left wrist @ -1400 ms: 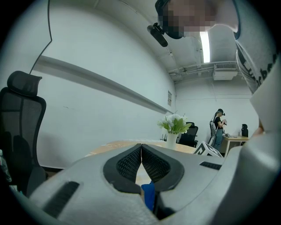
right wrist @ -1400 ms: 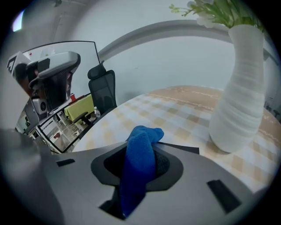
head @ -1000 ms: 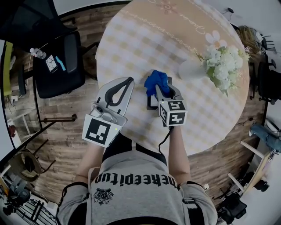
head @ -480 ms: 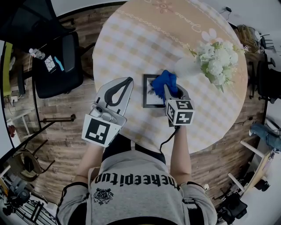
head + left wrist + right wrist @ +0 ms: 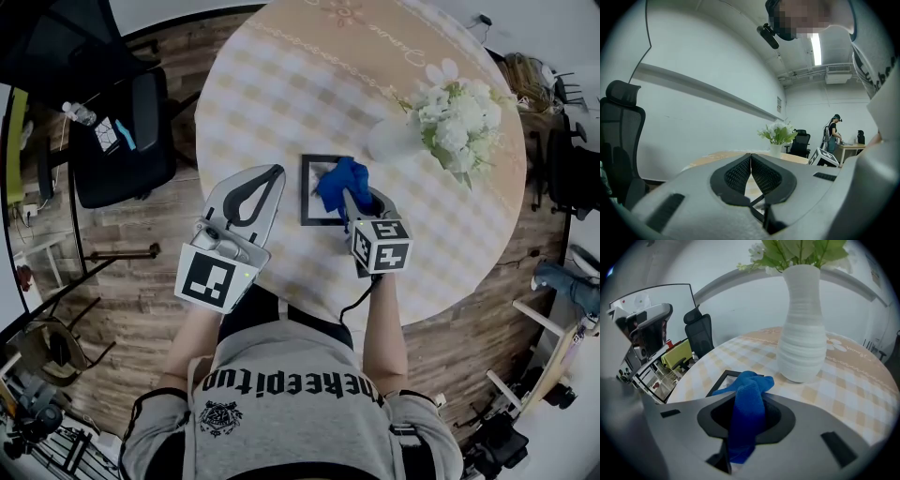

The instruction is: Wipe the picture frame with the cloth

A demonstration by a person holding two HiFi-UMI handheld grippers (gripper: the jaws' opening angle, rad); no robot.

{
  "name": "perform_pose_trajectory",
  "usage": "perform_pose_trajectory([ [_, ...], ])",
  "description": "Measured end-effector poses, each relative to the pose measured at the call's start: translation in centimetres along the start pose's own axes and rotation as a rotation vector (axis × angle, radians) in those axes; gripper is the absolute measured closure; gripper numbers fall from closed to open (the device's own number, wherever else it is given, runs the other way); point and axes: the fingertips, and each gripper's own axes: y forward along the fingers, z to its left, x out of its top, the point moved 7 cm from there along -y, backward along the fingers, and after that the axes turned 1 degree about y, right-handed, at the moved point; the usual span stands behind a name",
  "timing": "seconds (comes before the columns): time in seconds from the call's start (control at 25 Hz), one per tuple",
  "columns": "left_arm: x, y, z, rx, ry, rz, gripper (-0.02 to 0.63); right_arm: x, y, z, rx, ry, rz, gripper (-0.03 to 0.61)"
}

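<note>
A black picture frame (image 5: 309,192) lies flat on the checked round table (image 5: 281,84). My right gripper (image 5: 354,192) is shut on a blue cloth (image 5: 339,181), and the cloth rests on the frame's right side. In the right gripper view the blue cloth (image 5: 745,408) hangs between the jaws, with the frame's (image 5: 723,379) black edge just beyond it. My left gripper (image 5: 265,178) hovers at the table's near left edge, shut, with nothing in it. In the left gripper view its fingertips (image 5: 751,157) meet.
A white vase (image 5: 394,142) with white flowers (image 5: 455,117) stands right of the frame, close to my right gripper. In the right gripper view the vase (image 5: 801,329) stands just behind the cloth. A black office chair (image 5: 131,131) is on the floor to the left.
My right gripper moved with the cloth across the frame: to the right first, then back left. More of the frame's left side now shows. My left gripper stayed put.
</note>
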Motion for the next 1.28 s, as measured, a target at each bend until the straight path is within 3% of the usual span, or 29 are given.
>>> perform_pose_trajectory([
  [0.36, 0.2, -0.5, -1.0, -0.002, 0.006, -0.014, 0.595, -1.9, -1.4, 0.5, 0.039, 0.005, 0.0, 0.485],
  [1.0, 0.1, -3.9, 0.2, 0.064, 0.0, -0.018, 0.595, -0.6, 1.5, 6.4, 0.184, -0.068, 0.0, 0.487],
  [1.28, 0.1, -5.0, 0.5, 0.085, 0.0, -0.025, 0.595, -0.4, 1.9, 7.3, 0.202, -0.081, 0.009, 0.487],
])
